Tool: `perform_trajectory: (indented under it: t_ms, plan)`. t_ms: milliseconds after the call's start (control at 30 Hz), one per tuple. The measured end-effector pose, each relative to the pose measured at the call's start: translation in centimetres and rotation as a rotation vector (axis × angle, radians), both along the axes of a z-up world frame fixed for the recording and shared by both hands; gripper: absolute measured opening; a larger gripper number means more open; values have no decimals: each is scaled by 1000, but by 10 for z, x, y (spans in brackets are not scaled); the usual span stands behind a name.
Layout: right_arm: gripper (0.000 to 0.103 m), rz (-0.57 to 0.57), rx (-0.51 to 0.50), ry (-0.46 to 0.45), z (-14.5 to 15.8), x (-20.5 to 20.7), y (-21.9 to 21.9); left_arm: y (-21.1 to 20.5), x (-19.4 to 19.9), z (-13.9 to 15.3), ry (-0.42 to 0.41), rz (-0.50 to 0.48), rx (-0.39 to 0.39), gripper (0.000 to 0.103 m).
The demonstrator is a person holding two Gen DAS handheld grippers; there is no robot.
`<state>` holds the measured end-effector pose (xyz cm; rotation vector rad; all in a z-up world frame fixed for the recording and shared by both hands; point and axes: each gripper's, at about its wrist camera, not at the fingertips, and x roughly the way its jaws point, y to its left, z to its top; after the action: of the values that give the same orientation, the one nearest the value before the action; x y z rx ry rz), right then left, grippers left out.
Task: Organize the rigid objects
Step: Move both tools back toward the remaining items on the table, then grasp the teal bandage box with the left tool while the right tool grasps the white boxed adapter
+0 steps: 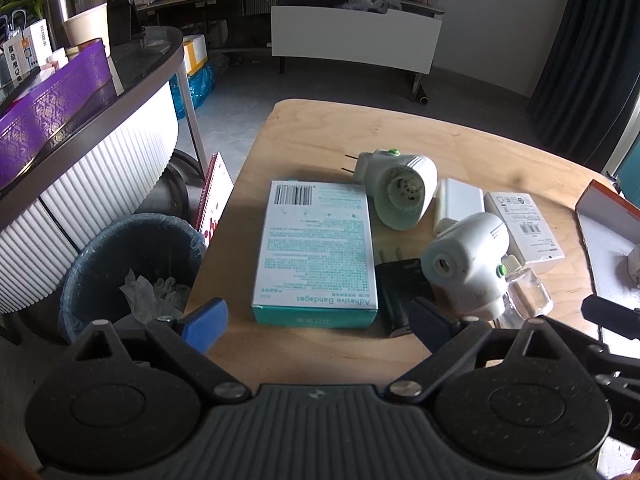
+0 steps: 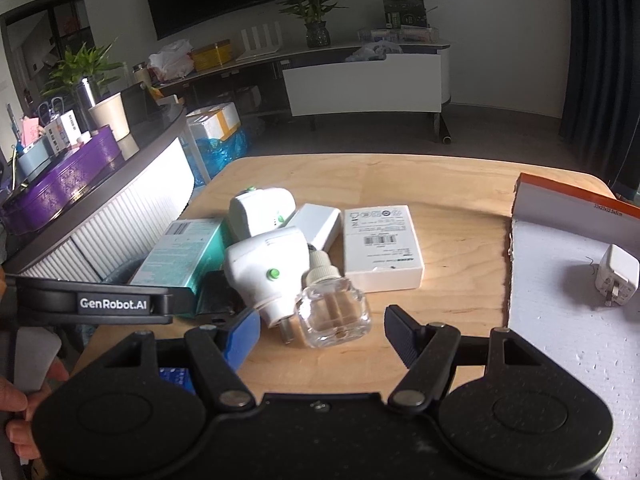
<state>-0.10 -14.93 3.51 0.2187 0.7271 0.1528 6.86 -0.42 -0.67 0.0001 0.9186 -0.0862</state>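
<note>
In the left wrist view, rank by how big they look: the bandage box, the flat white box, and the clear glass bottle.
1. Bandage box, clearly largest.
2. Flat white box.
3. Clear glass bottle, smallest, though partly hidden behind a white plug-in unit.

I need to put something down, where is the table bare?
Free: the far table strip behind the plug-ins, and the near edge between the glass bottle and the foam tray. Crowded: the middle, from the bandage box to the white box.
</note>
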Motion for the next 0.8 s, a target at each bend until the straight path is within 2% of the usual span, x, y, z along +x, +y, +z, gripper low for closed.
perform_trajectory:
  t_ms: [800]
  plan:
    - [82,-31,6,4,-7,19,-20,-1,37,-10,0,20,6,103]
